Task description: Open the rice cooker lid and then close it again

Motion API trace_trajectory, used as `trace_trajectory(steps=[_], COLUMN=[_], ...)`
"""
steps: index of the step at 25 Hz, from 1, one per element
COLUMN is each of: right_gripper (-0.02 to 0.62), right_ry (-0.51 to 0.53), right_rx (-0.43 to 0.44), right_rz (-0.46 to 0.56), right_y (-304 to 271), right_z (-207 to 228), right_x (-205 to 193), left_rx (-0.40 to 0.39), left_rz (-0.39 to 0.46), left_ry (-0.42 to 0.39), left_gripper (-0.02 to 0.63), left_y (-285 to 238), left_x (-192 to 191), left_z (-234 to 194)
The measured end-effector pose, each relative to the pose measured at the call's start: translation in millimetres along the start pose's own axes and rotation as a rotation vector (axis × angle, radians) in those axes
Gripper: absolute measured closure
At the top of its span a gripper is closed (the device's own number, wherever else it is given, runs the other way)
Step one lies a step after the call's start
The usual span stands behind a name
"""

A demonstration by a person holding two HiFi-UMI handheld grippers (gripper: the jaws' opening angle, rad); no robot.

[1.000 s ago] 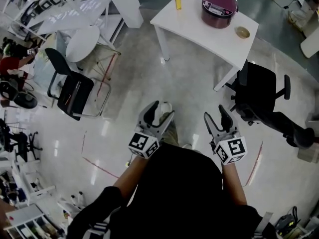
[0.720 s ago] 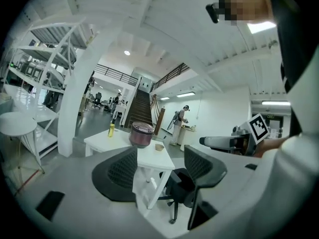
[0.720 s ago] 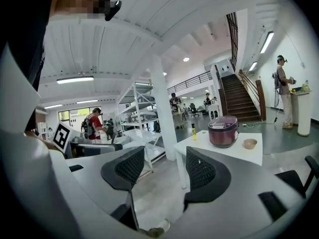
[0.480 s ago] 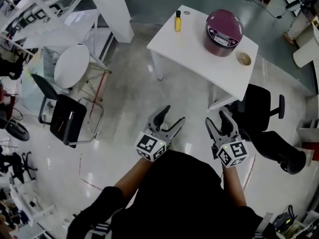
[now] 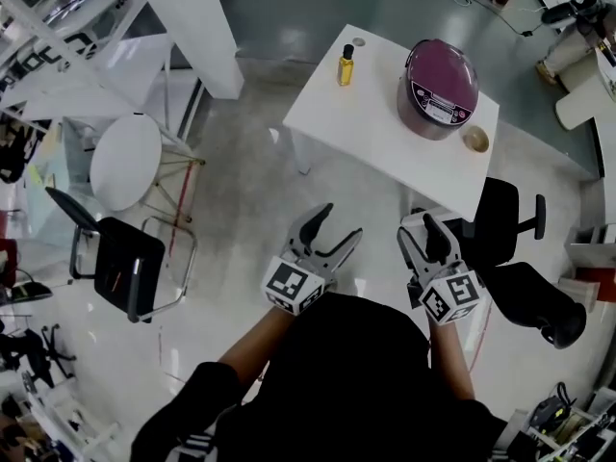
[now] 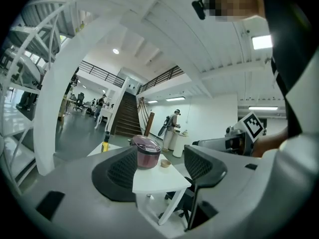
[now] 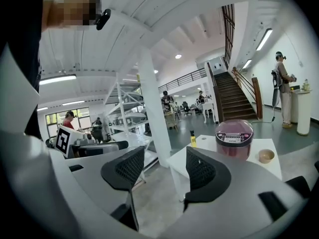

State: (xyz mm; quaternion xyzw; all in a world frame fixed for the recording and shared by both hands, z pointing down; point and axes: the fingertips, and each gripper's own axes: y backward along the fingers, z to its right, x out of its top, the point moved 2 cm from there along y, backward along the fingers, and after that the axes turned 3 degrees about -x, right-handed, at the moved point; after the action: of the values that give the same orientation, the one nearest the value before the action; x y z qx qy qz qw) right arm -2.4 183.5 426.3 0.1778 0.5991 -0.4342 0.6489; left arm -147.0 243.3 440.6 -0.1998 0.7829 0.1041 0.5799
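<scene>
Rice cooker (image 5: 438, 87): maroon, rounded, lid shut, standing upright at the far right of the white table (image 5: 375, 128), well ahead of me. Its pale control panel faces me; the body is round, with no clear long axis. Yellow bottle (image 5: 345, 65) sits to its left, small bowl (image 5: 474, 140) just beside its right. My left gripper (image 5: 339, 221) and right gripper (image 5: 420, 227) have jaws wide apart and hold nothing. Gripper views alone show the staircase (image 7: 233, 97) beyond the table; head view alone shows the lid from above.
</scene>
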Motion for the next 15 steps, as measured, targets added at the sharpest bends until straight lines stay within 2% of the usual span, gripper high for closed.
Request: trace_trajectory(steps=[5,11,15], right_gripper=[0.365,0.365,0.364], right_ry=[-0.005,-0.033,0.001], right_rx=[-0.083,-0.214,-0.29], right_rz=[-0.01,-0.001,0.03], right_y=[-18.9,-15.9,-15.5], right_z=[6.6,33.2,52.9], right_x=[-1.0,-3.2,5.6], left_rx=[-0.037,-0.026,-0.019], left_rz=[-0.013,-0.005,-0.02], left_ry=[0.008,0.014,0.032], left_gripper=[0.335,0.335,0.334], left_y=[-3.5,-8.0,-18.3], left_x=[7.0,1.0,3.0], left_z=[-26.8,-48.5,-55.3])
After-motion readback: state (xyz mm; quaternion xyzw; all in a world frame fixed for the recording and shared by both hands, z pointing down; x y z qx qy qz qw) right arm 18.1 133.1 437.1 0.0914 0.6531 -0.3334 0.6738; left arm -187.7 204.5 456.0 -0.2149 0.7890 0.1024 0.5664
